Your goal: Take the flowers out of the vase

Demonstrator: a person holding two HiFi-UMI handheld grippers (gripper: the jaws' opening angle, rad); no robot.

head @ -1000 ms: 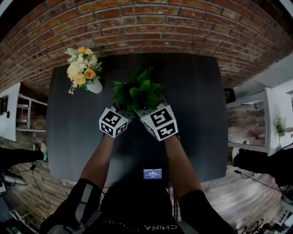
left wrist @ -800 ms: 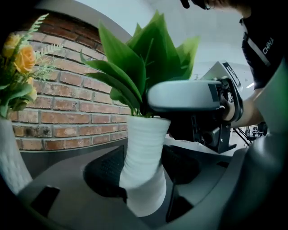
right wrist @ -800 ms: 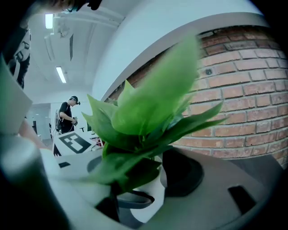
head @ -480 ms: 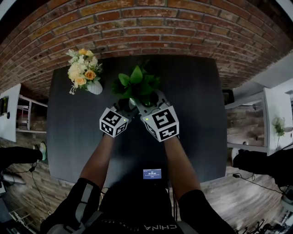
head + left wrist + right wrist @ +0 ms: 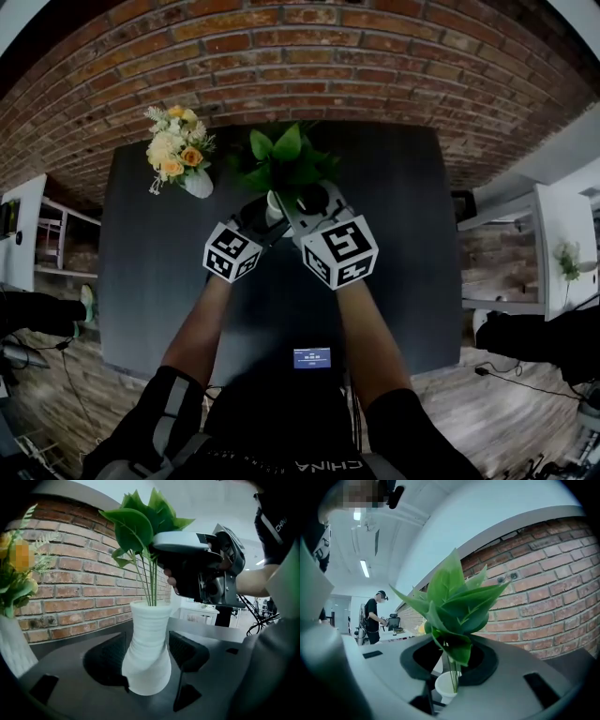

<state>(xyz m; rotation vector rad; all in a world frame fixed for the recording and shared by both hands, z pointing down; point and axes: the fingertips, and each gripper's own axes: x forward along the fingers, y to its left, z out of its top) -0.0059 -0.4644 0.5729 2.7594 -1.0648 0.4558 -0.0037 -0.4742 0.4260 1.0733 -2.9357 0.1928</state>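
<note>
Dark table (image 5: 141,281) below a brick wall. On it stands the white ribbed vase (image 5: 146,653), with the left gripper (image 5: 255,223) clamped on its belly, likely to pin it down. The leafy stems (image 5: 454,602) have their lower ends inside the vase mouth. The right gripper (image 5: 450,660) has just been closing and now pinches the stems above the rim, seemingly for an upward pull.

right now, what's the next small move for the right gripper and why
Probably lift the right gripper straight up: its jaws have just been closing on the green stems between them, the stem ends still reach into the white vase, and the left gripper holds that vase by its sides.
</note>
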